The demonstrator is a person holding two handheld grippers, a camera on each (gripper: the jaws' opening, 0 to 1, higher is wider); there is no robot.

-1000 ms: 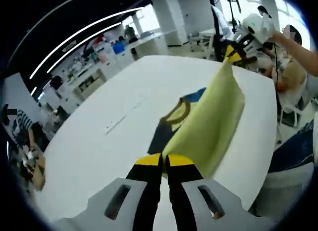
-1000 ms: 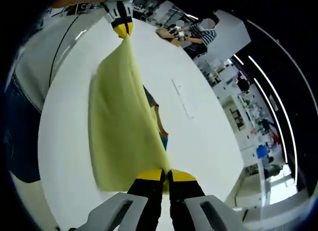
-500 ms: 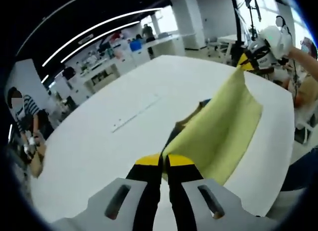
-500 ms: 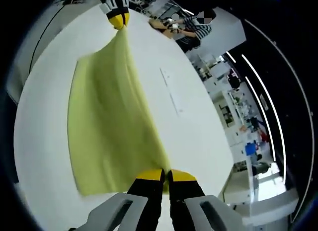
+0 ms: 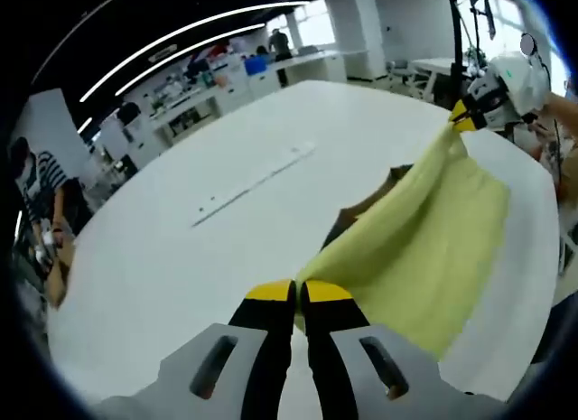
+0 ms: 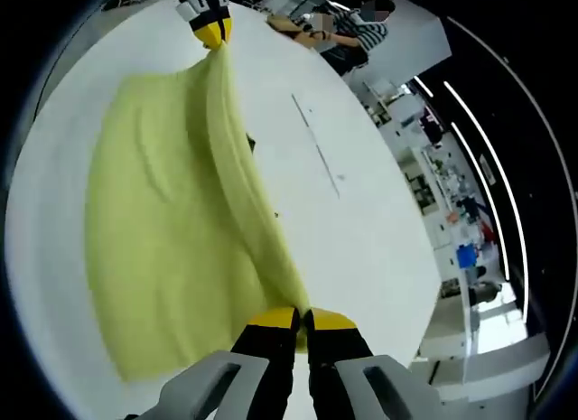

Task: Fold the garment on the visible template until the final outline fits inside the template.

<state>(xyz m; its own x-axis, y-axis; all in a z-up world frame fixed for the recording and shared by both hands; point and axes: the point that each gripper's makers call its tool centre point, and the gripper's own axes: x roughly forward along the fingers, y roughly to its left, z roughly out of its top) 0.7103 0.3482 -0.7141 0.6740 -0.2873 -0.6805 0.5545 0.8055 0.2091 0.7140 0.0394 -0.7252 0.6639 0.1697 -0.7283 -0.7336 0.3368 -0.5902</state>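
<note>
A yellow-green garment [image 5: 424, 248] hangs stretched between my two grippers above a white table [image 5: 181, 248]. My left gripper [image 5: 296, 298] is shut on one corner of it, the black and yellow jaws pressed together. The right gripper [image 5: 463, 115] shows at the far right of the left gripper view, pinching the other corner. In the right gripper view my right gripper [image 6: 301, 322] is shut on the garment [image 6: 172, 230], and the left gripper [image 6: 210, 30] holds the far corner at the top. A dark part of the garment [image 5: 361, 212] peeks out under the lifted edge.
A thin pale strip [image 5: 253, 181] lies on the table beyond the garment; it is also in the right gripper view as the strip [image 6: 316, 149]. People sit past the table's edge [image 5: 36, 230], [image 6: 325, 36]. Desks and shelves [image 5: 226, 77] stand in the background.
The garment has come down and spread wider over the table, covering more of the dark and blue part. Both grippers stay shut on their corners.
</note>
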